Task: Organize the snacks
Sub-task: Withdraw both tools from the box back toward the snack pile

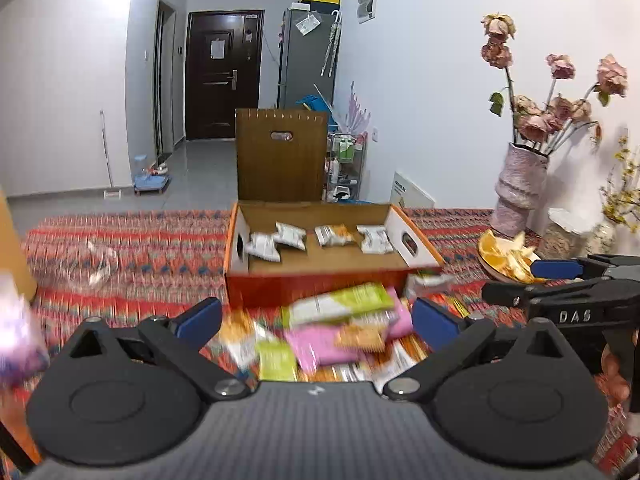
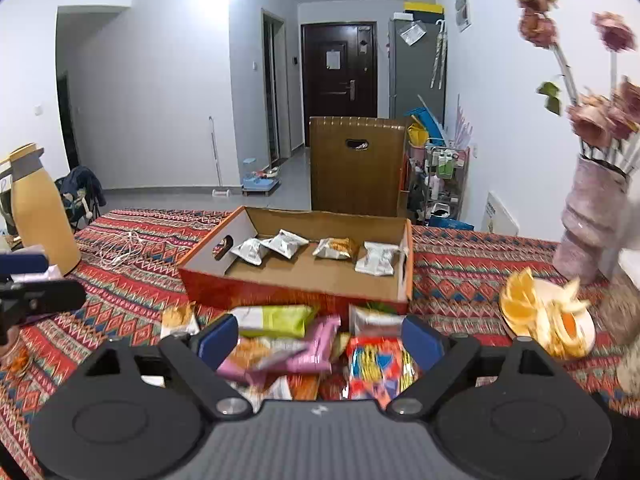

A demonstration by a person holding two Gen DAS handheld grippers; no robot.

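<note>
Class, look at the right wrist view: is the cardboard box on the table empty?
No: the cardboard box already holds four snack packets lying in a row along its far side.

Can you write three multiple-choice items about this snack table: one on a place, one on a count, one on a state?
1. Where is the pile of loose colourful snack packets?
A. inside the box
B. in front of the box, on the cloth
C. on the plate

2. How many small packets lie in the open orange cardboard box?
A. two
B. four
C. seven

3. How is the right gripper?
A. open, holding nothing
B. shut on a packet
C. shut, empty

Answers: 1 B, the pile lies before the box's near wall; 2 B, four packets lie in a row; 3 A, its blue pads stand wide apart.
</note>
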